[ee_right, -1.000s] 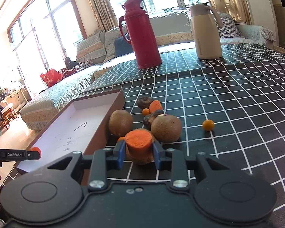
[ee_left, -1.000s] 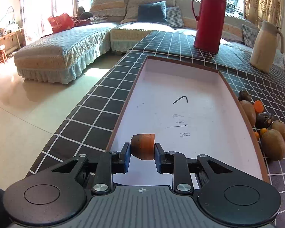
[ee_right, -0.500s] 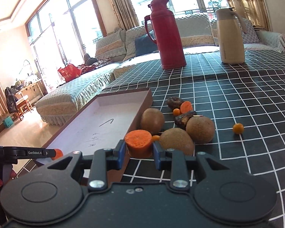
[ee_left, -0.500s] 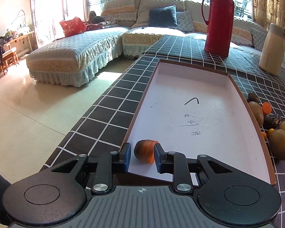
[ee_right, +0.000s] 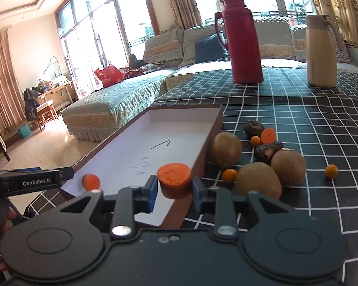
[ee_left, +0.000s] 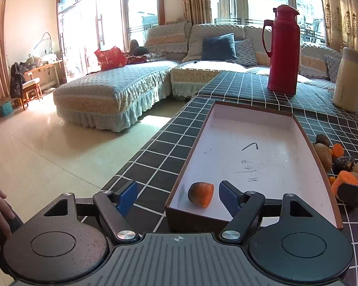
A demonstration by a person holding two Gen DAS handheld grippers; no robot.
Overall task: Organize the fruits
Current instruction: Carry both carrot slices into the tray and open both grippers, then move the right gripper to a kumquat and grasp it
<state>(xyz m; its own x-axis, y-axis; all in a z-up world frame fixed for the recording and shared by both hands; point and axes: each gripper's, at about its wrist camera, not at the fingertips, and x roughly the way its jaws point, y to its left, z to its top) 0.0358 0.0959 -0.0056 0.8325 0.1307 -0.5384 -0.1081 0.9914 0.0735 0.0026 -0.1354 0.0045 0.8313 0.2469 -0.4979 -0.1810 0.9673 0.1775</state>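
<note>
A carrot piece [ee_left: 201,194] lies in the near left corner of the shallow brown tray [ee_left: 305,140] with a white floor; it also shows in the right wrist view [ee_right: 91,181]. My left gripper [ee_left: 177,196] is open around it, not touching. My right gripper [ee_right: 174,190] is shut on a second carrot chunk [ee_right: 174,180], held above the tray's [ee_right: 212,128] right rim. Right of the tray lie kiwis [ee_right: 226,149], a carrot slice [ee_right: 268,135], small orange fruits [ee_right: 229,175] and dark dried fruits [ee_right: 266,151].
A red thermos [ee_right: 242,40] and a cream jug [ee_right: 321,51] stand at the back of the black checked table [ee_right: 322,124]. The table's left edge drops to the floor next to the tray. Sofas stand beyond.
My left gripper opened, let the carrot piece go in the tray's near corner and drew back. My right gripper lifted its carrot chunk and moved left over the tray's rim.
</note>
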